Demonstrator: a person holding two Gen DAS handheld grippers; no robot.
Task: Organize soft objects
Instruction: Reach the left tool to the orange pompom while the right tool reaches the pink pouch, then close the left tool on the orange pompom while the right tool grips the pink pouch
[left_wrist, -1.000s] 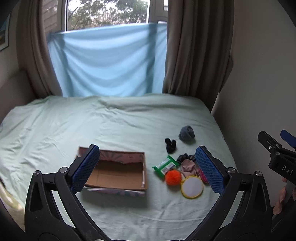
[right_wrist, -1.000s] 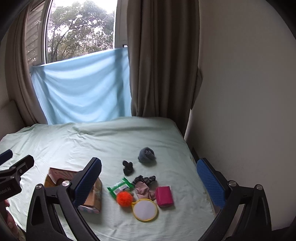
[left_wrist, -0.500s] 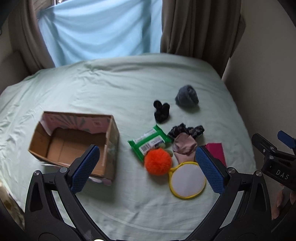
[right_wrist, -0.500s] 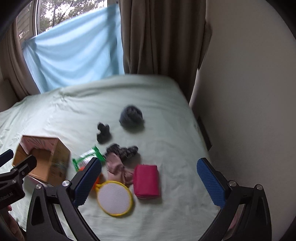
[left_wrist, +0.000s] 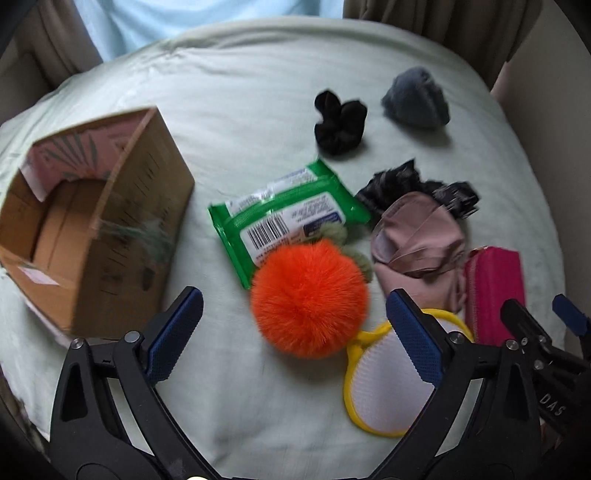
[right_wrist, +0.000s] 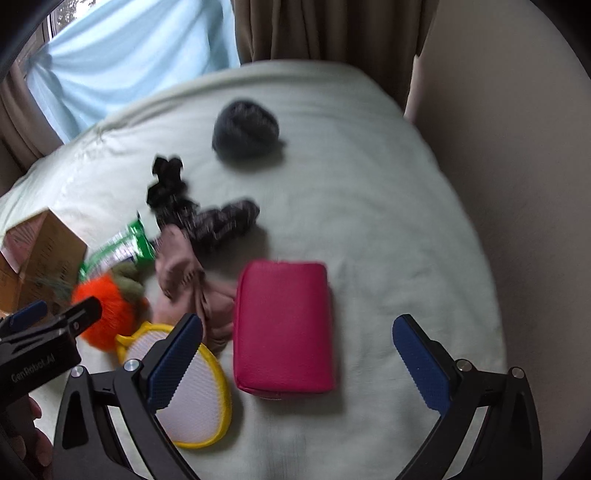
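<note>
- Your left hand-held gripper (left_wrist: 294, 334) is closing from wide, the one orange pom-pom (left_wrist: 309, 297) untouched between its jaws.
- Your right hand-held gripper (right_wrist: 297, 354) gapes empty over one pink pouch (right_wrist: 283, 325).
- One cardboard box (left_wrist: 92, 218) sits at nine o'clock on the bed (left_wrist: 240, 92).

A pale green bed (left_wrist: 258, 92) fills most of both views, its sheet lightly creased. Behind its far edge hangs a light blue cloth (right_wrist: 129, 62) that covers the lower part of a window (right_wrist: 61, 18), where a sliver of foliage shows at the upper left in the right wrist view. Brown curtains (right_wrist: 325, 33) hang beside the cloth, one on each side in the left wrist view. A plain cream wall (right_wrist: 517, 147) runs along the bed's right side.
</note>
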